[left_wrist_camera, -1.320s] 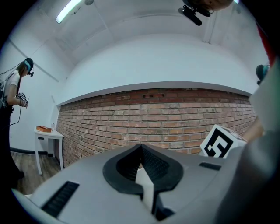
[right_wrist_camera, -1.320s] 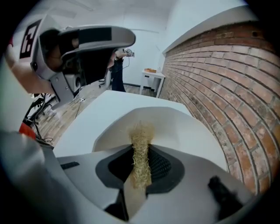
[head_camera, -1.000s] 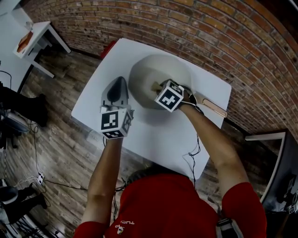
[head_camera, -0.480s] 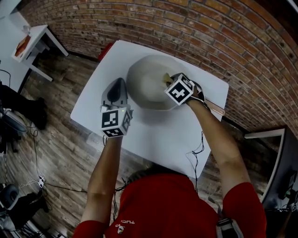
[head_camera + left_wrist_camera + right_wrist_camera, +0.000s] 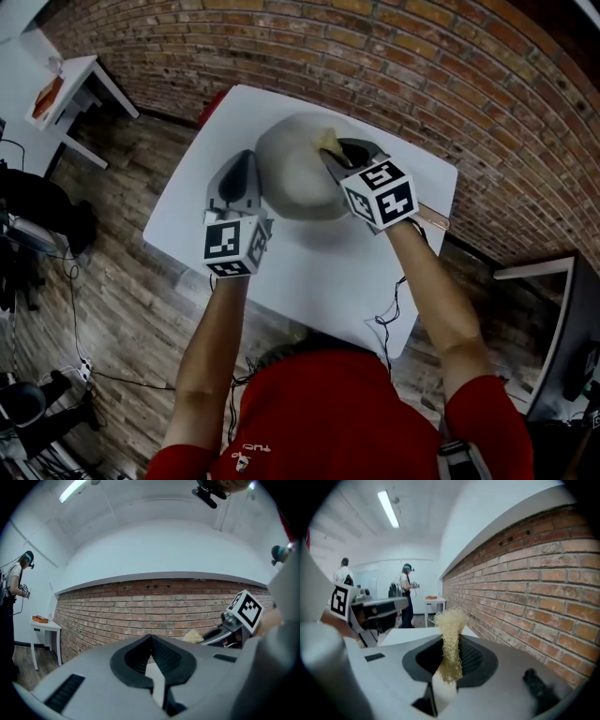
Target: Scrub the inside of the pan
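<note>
Straw-coloured scrubber (image 5: 450, 620), pinched in right gripper (image 5: 451, 651) jaws, shows clearly only in its view; left gripper (image 5: 151, 641) jaws closed, empty.

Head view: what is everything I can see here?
round grey pan: one, grey, on the table's far half
beige fibrous scrubber: one, beige, above the pan
white square table: one, white, centre
small white side table: one, white, top left
red brick wall: one, red-brown, behind the table
wooden plank floor: one, brown, around the table
left tool: one, grey, shut and empty, beside the pan's left rim
right tool: one, grey, shut on the scrubber
</note>
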{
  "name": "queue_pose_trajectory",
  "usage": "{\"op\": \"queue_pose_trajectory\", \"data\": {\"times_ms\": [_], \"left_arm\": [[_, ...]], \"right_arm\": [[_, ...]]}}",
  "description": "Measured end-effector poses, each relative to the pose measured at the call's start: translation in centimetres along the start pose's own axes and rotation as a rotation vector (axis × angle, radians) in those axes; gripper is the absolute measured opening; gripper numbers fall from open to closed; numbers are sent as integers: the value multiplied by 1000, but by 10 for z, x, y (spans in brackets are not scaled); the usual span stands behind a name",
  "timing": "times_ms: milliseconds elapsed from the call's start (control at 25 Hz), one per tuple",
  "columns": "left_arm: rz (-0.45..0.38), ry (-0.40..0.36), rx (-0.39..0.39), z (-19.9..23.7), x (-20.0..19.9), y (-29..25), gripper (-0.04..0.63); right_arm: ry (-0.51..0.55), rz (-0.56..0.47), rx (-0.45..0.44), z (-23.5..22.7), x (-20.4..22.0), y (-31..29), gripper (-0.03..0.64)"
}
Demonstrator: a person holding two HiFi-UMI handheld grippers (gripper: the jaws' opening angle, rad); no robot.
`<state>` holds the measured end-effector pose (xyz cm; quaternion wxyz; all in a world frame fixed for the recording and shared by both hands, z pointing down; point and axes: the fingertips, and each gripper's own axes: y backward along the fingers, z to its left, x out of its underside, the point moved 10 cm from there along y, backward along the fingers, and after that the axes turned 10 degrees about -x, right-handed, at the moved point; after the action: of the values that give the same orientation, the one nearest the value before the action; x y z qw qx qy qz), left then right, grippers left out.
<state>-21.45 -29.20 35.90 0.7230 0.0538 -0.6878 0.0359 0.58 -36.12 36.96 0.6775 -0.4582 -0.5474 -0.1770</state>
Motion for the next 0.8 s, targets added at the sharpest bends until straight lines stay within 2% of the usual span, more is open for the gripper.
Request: {"op": "queue_pose_trajectory", "data": {"times_ms": [200, 360, 600, 800], "left_arm": [[-14, 6, 34, -13, -12, 4, 14], [-25, 17, 64, -26, -24, 12, 14], [-48, 23, 105, -43, -36, 27, 14], [-52, 19, 119, -50, -37, 36, 14]], "right_arm": [[-27, -244, -58, 17, -22, 22, 86], [-15, -375, -112, 36, -31, 37, 86], [-5, -445, -121, 63, -30, 53, 86], [-1, -443, -114, 76, -25, 59, 86]]}}
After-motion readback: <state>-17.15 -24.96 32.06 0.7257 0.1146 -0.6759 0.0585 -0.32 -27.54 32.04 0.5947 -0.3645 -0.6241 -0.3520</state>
